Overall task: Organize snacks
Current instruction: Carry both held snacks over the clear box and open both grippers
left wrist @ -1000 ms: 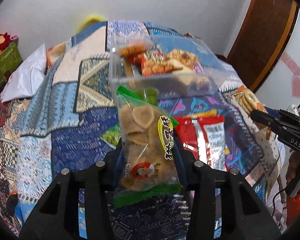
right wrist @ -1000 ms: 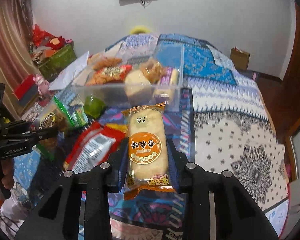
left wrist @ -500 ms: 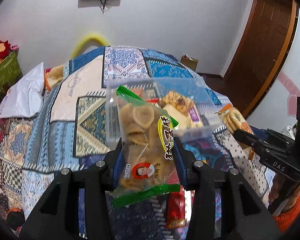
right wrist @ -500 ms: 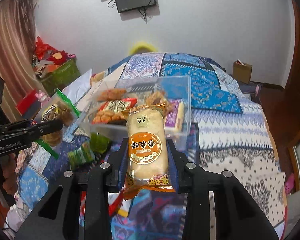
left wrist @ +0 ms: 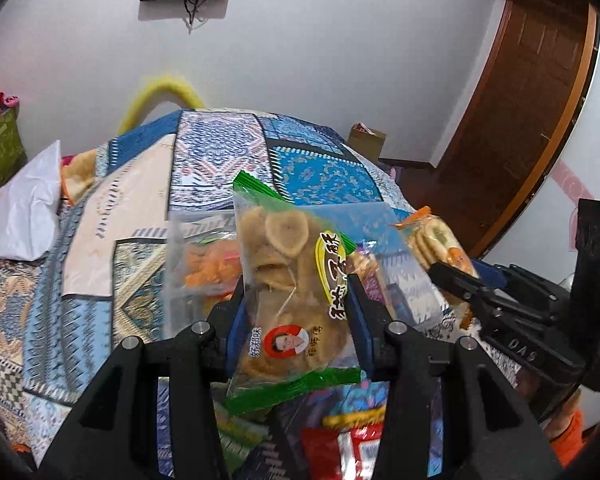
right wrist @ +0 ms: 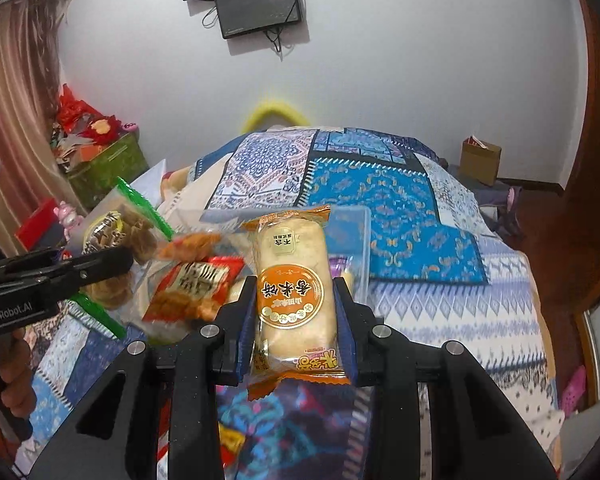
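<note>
My left gripper (left wrist: 296, 296) is shut on a clear, green-edged bag of brown crisps (left wrist: 288, 280), held upright above the bed. My right gripper (right wrist: 296, 300) is shut on an orange-wrapped rice cracker pack (right wrist: 294, 280). Just behind both packs stands a clear plastic bin (right wrist: 352, 240) with several snacks inside, among them a red-and-orange pack (right wrist: 192, 284). The same bin (left wrist: 380, 232) shows behind the crisps in the left wrist view. The right gripper (left wrist: 456, 280) with its cracker pack (left wrist: 440, 240) appears at the right there. The left gripper (right wrist: 112, 260) and crisps bag (right wrist: 120, 232) appear at the left of the right wrist view.
A patterned blue quilt (right wrist: 400, 200) covers the bed. Loose red (left wrist: 352, 452) and green (left wrist: 240, 436) snack packs lie below the grippers. A white pillow (left wrist: 24, 212) lies at the left, a cardboard box (right wrist: 480, 158) by the far wall, a wooden door (left wrist: 532, 92) at the right.
Both grippers rose and moved forward toward the clear bin, each keeping its pack. The loose packs on the quilt slid down out of the middle of both views.
</note>
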